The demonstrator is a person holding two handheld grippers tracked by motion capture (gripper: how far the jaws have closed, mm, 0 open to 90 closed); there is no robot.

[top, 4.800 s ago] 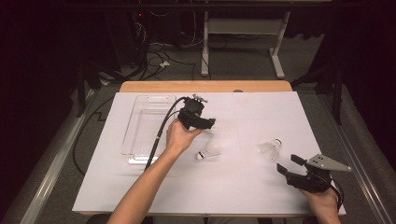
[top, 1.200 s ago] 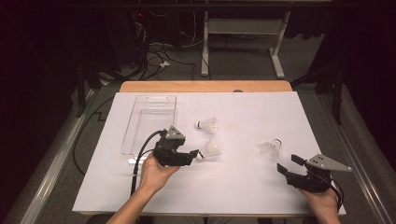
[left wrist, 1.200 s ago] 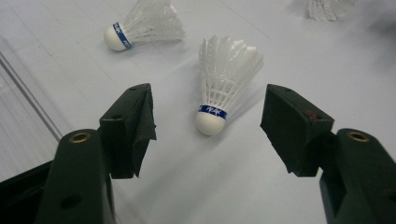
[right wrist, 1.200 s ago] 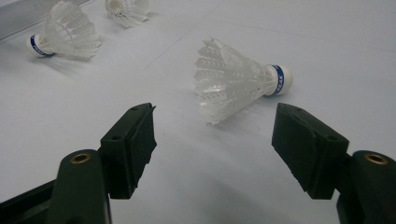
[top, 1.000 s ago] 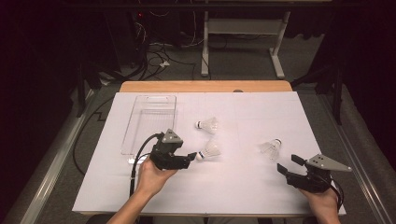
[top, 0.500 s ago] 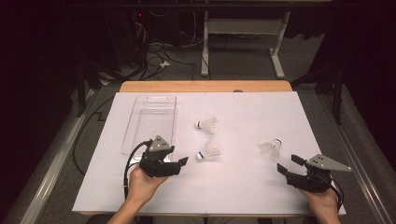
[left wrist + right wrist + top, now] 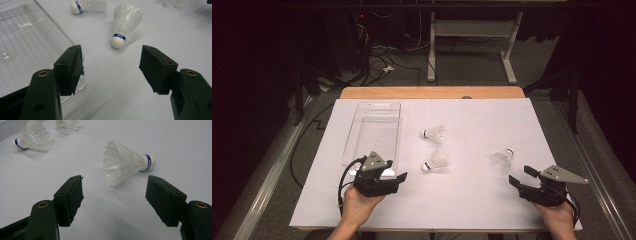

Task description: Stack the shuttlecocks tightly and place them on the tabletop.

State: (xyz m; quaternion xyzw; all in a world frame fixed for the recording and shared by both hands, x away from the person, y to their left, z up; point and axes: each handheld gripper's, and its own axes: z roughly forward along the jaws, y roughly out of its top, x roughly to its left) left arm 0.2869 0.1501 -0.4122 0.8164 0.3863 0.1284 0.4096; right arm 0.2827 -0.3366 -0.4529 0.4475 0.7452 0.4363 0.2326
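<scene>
Three white shuttlecocks lie on the white table sheet. One shuttlecock [image 7: 435,133] lies mid-table, a second shuttlecock [image 7: 435,162] nearer me, a third shuttlecock [image 7: 503,158] to the right. My left gripper [image 7: 398,179] is open and empty at the near left, beside the clear tray [image 7: 374,131]. In the left gripper view the nearer shuttlecock [image 7: 124,25] lies ahead of the open left gripper [image 7: 112,65], well beyond its tips. My right gripper [image 7: 519,176] is open just short of the right shuttlecock [image 7: 127,162], whose cork points right in the right gripper view, ahead of the gripper [image 7: 113,195].
The clear tray [image 7: 30,42] holds nothing and its near corner sits by my left jaw. The wooden table edge [image 7: 432,92] runs along the back. Table legs and cables [image 7: 382,65] are on the floor beyond.
My left gripper left a shuttlecock mid-table, then pulled back past the nearer shuttlecock to the near left edge. The right gripper has not moved.
</scene>
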